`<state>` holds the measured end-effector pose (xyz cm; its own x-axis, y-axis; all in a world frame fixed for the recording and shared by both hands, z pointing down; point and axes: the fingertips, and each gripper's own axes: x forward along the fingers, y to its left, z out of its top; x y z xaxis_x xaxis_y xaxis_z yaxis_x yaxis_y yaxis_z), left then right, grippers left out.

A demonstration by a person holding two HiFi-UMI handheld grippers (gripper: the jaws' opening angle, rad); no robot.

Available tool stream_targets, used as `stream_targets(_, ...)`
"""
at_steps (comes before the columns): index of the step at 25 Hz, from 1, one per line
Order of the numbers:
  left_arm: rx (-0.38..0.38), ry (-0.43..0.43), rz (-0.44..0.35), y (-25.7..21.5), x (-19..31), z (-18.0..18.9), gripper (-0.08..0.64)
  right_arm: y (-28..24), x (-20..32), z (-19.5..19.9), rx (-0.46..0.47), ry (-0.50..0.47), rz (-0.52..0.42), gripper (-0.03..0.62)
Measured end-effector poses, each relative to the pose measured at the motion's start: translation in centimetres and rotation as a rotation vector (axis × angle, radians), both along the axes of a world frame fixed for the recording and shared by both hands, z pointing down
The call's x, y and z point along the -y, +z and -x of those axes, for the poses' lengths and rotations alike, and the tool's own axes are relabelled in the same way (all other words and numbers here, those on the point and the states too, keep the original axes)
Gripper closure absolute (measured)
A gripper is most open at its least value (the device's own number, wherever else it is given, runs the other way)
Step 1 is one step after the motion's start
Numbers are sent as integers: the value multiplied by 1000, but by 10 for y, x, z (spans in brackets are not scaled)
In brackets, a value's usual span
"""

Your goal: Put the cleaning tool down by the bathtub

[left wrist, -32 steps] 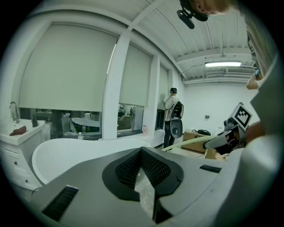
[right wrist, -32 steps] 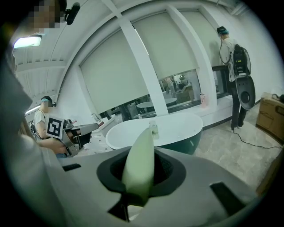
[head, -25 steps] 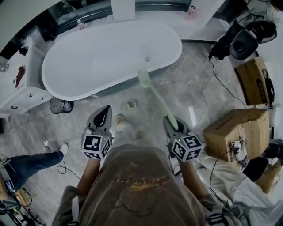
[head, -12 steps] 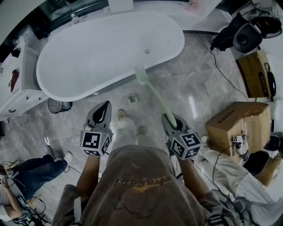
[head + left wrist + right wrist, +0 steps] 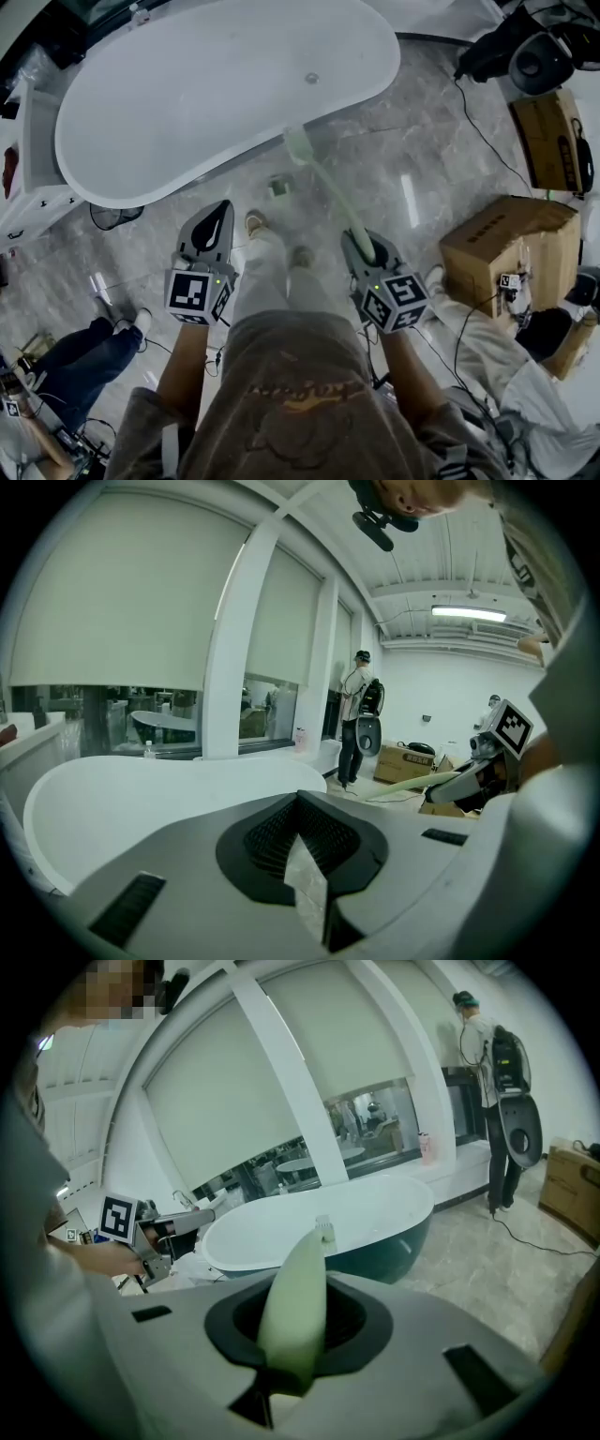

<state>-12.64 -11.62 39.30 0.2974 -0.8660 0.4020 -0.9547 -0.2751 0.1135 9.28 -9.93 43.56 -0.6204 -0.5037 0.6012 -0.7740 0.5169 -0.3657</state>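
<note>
The bathtub [image 5: 370, 89] fills the far left, and its near wall curves toward the middle. On the near left, the left gripper [image 5: 218, 214] points at the tub with its jaws closed tip to tip and nothing between them. It is well apart from the tool.

In the middle, the cleaning tool [image 5: 328, 192], a pale green brush with a long handle, lies on a slanted line. Its handle end is at the near right, and its brush head [image 5: 296, 145] is at the far left, just at the tub's near edge. How high the head is above the floor [image 5: 412, 169] I cannot tell.

On the right, the right gripper [image 5: 363, 246] is clenched on the handle end, and the handle runs straight out along its jaws. So the whole length of the tool lies ahead of this gripper, toward the tub. I judge that the right hand alone has to lower it onto the floor beside the tub wall and then let go.
</note>
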Motion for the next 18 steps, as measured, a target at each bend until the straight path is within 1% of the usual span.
stream_targets(5,-10,-11,11,29,4,-3,560,31,-6,-1,-24,-20,28,525)
stream_targets(11,-35,-21,31,67,9,-2,560,68,-8,8,-49,-50,56,525)
stream_targets(18,-30,-34,46,110,6,0,560,117,-13,18,-73,-85,88,526)
